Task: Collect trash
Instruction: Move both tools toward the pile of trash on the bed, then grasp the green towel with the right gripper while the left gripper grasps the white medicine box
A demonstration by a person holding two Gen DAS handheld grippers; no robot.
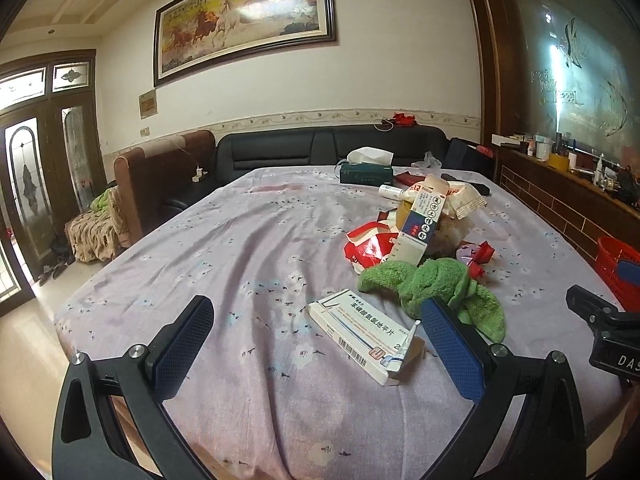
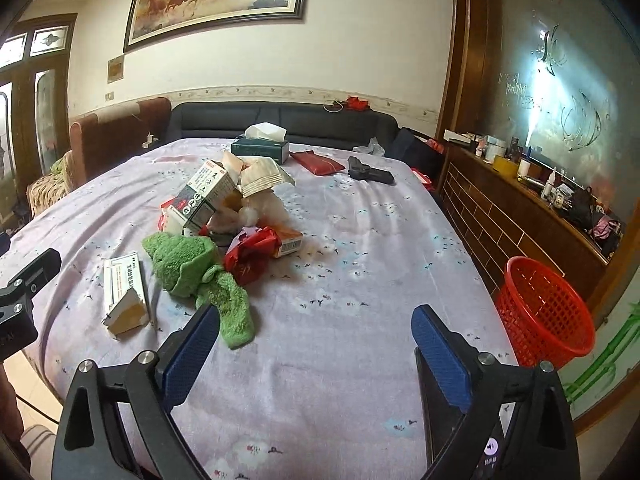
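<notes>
A pile of trash lies on the cloth-covered table (image 1: 248,240): a flat white medicine box (image 1: 362,336), a green cloth (image 1: 436,284), a tall white and blue carton (image 1: 424,220), red wrappers (image 1: 370,246) and crumpled paper. My left gripper (image 1: 316,320) is open and empty, just in front of the flat box. My right gripper (image 2: 316,328) is open and empty, above bare cloth right of the green cloth (image 2: 200,268). The flat box (image 2: 122,292), carton (image 2: 204,196) and red wrapper (image 2: 250,256) also show in the right wrist view. A red mesh basket (image 2: 544,312) stands beside the table's right edge.
A green tissue box (image 2: 260,148), a red pouch (image 2: 316,164) and a black object (image 2: 370,174) lie at the table's far end. A dark sofa (image 1: 332,148) stands behind. A brick-faced counter (image 2: 520,216) with clutter runs along the right.
</notes>
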